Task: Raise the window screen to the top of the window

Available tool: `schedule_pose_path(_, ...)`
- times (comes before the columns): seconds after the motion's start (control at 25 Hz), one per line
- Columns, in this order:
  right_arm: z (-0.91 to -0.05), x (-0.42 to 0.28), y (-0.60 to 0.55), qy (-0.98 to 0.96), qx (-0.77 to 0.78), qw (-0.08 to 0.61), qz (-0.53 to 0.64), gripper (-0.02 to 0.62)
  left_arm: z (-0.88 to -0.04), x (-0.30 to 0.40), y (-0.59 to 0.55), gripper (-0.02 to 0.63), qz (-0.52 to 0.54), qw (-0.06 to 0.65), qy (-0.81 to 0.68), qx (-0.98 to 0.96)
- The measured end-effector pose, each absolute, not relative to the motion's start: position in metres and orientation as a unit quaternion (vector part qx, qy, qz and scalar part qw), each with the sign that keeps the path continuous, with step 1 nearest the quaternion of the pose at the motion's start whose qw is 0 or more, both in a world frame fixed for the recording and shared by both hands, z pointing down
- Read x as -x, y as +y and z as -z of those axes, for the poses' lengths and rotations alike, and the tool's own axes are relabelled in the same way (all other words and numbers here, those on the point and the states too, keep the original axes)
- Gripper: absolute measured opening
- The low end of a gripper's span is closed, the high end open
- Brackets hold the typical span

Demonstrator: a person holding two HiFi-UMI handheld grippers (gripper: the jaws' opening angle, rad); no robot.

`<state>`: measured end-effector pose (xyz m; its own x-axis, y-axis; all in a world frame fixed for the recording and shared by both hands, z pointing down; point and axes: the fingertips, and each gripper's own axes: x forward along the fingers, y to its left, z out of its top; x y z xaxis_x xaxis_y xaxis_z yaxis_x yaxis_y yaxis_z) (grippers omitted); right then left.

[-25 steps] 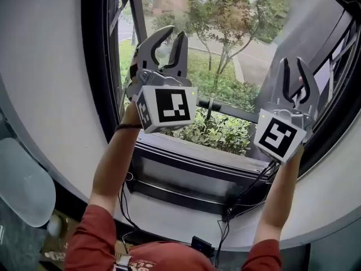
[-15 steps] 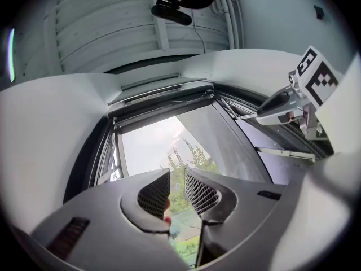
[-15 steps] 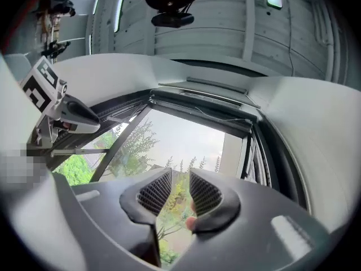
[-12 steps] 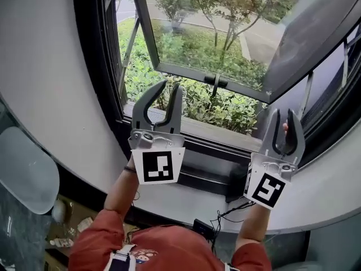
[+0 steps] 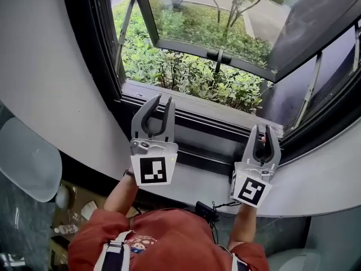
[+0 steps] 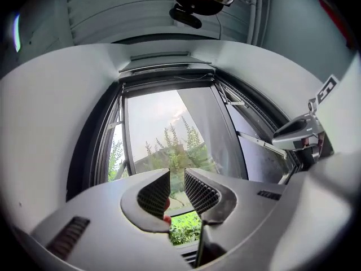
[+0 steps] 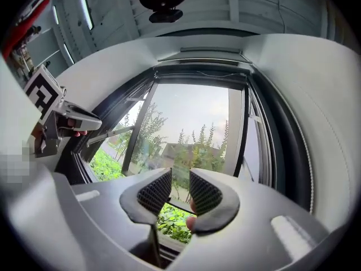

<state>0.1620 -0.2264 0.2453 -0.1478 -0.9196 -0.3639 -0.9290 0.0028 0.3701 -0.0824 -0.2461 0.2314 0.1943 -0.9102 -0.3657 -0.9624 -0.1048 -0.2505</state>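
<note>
Before a dark-framed window (image 5: 84,49) open onto shrubs (image 5: 186,72), the left gripper (image 5: 162,99) at 7 o'clock and right gripper (image 5: 261,130) at 4 hang half-open and empty, seemingly because the window screen (image 6: 164,77) already sits rolled at 12.

at twelve o'clock from both grippers lies free air over the shrubs (image 5: 186,75), bounded by the sill (image 5: 214,110) below and the swung-out sash (image 5: 225,10) above. the sash's handle (image 5: 219,56) juts into mid-gap. a slanted left stay arm (image 5: 126,30) crosses the opening at ten o'clock, a right stay arm (image 5: 308,89) at two. the black frame (image 5: 84,49) walls off nine o'clock. left gripper (image 5: 162,99) and right gripper (image 5: 261,130) stand well apart, jaws parted, nothing between them.
</note>
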Motion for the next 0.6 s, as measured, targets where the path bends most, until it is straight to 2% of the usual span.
schedule_pose_path(0.36, -0.306, -0.153, -0.214, 0.747, 0.641, 0.022, -0.177, 0.109, -0.310, 0.080, -0.228, 0.083, -0.017, 0.174, 0.625, 0.761)
schedule_pose_path(0.6, -0.339, -0.160, -0.204, 0.759, 0.637, 0.026, -0.128, 0.107, -0.360, 0.082, -0.216, 0.083, 0.025, 0.111, 0.618, 0.778)
